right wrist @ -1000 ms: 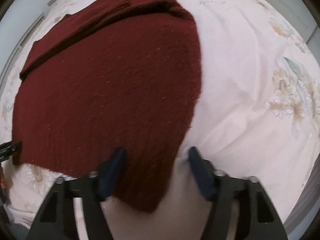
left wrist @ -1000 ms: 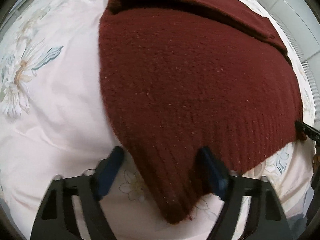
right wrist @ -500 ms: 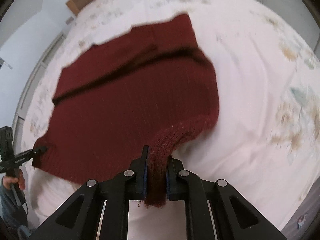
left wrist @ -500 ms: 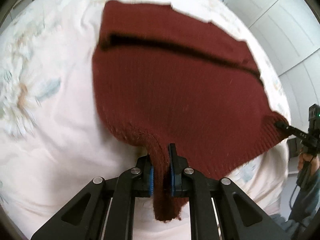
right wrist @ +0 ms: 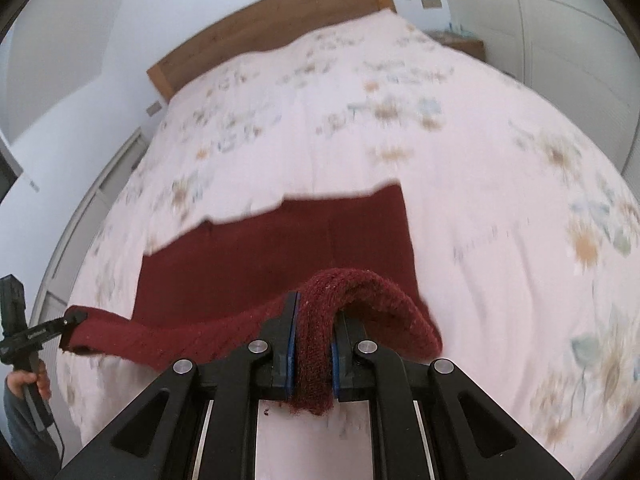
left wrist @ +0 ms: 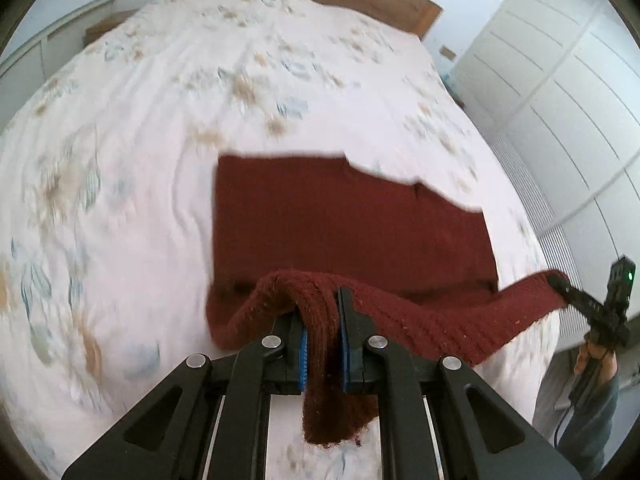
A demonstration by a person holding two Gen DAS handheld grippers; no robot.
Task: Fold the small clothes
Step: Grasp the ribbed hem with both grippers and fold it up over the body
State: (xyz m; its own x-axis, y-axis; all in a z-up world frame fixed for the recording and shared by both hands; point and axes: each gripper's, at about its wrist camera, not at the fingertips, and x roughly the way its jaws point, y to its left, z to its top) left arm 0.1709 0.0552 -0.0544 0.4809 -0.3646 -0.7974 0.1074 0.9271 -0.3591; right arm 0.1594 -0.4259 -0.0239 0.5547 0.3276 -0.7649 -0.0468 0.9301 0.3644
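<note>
A dark red knitted sweater (left wrist: 348, 220) lies on the bed, its near ribbed hem lifted off the cover. My left gripper (left wrist: 323, 332) is shut on the hem's left corner, which bunches between the blue pads and hangs down behind them. My right gripper (right wrist: 313, 344) is shut on the hem's right corner in the same way. The sweater (right wrist: 272, 256) shows in the right wrist view too. The hem stretches between the two grippers; each gripper shows at the far edge of the other's view, the right one (left wrist: 560, 282) and the left one (right wrist: 74, 318).
The bed has a pale pink floral cover (left wrist: 160, 120) and a wooden headboard (right wrist: 260, 24). White wardrobe doors (left wrist: 560, 80) stand to the right of the bed. A low cabinet (left wrist: 60, 44) runs along the left. The person's hands hold the gripper handles at the frame edges.
Both grippers closed on the hem corners, then lifted and pulled back; the sweater now looks smaller and farther away, with its hem raised off the bed.
</note>
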